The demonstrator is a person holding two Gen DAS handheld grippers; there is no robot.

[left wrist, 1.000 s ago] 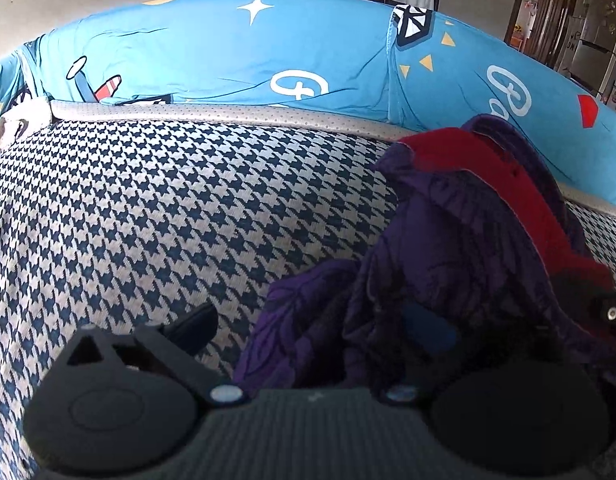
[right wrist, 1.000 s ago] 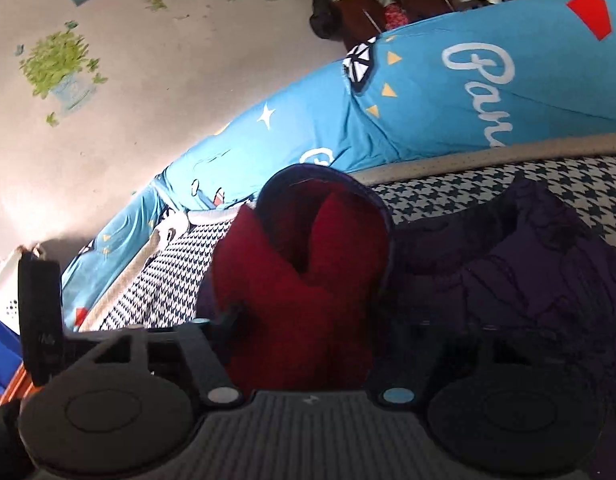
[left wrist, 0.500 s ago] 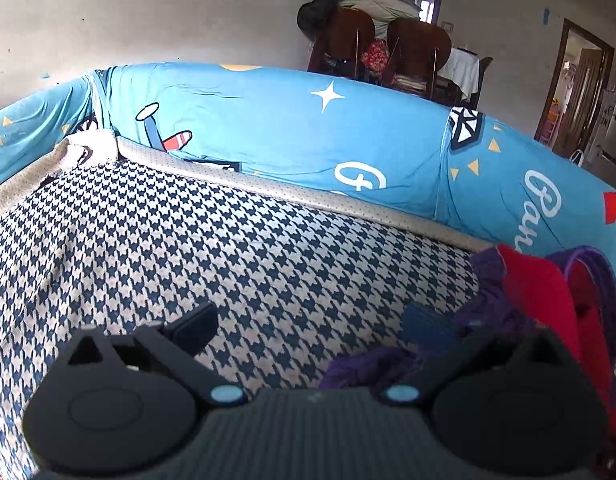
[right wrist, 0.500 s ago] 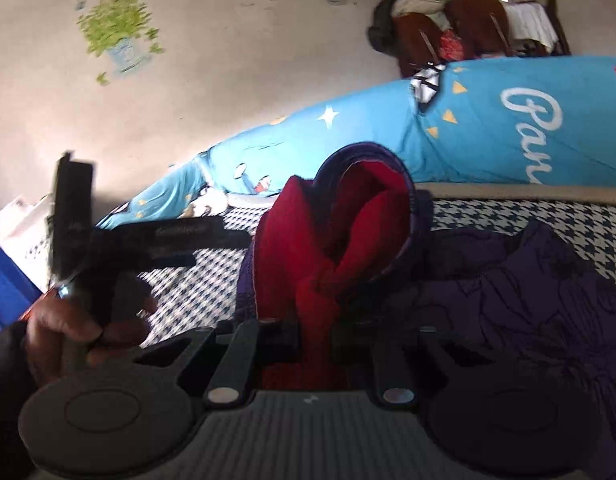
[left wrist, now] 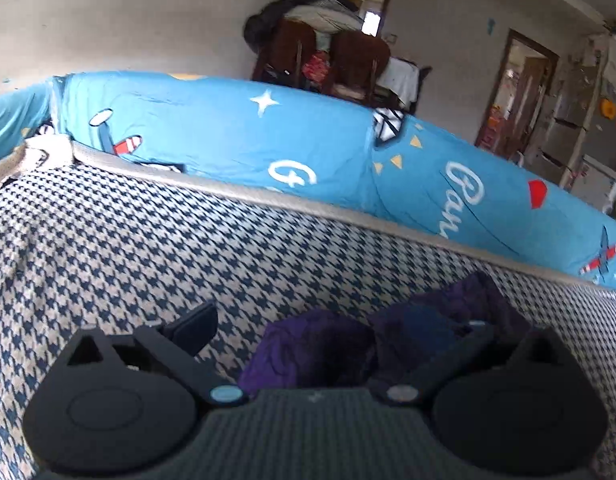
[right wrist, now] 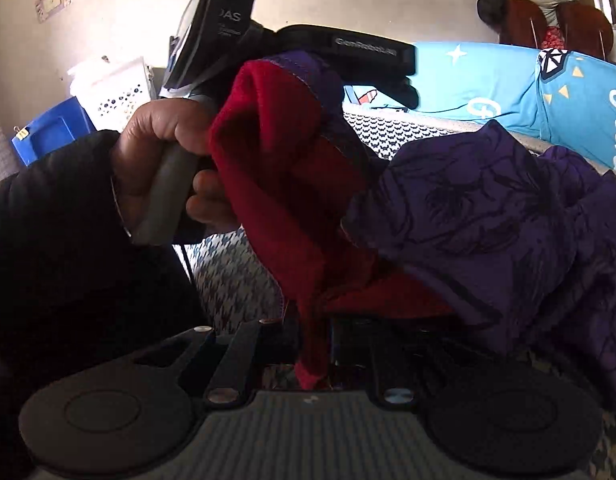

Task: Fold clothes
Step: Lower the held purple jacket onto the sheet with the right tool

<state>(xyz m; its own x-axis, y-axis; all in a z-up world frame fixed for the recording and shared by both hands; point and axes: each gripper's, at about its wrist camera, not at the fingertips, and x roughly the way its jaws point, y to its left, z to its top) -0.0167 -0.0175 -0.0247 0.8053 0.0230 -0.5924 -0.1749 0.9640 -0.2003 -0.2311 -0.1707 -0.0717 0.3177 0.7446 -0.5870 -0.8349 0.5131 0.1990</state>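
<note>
The right gripper [right wrist: 314, 344] is pinching a thin strip of the garment's [right wrist: 488, 216] red fleecy lining [right wrist: 283, 184] between its jaws. They're nearly together and easing apart a touch, fabric still caught in there. The exact contact spot is sitting in shadow, so the pads are hard to make out. Above it the lining is bunching up in a soft fold, edged with purple trim, and the glossy purple shell with its dark floral print is slumping off to the right onto the houndstooth bed cover [left wrist: 147, 248].

The left gripper [left wrist: 308, 332] is gaping wide with nothing pinched. Its right finger is half lost against the dark purple cloth lying crumpled between and beyond the fingers. In the right wrist view, the left hand [right wrist: 163, 160] is wrapping around that gripper's grey handle, partly hidden behind the red fold, black sleeve [right wrist: 59, 232] cut off at the edge. A blue printed bolster [left wrist: 227, 132] is curving along the far side of the bed.
</note>
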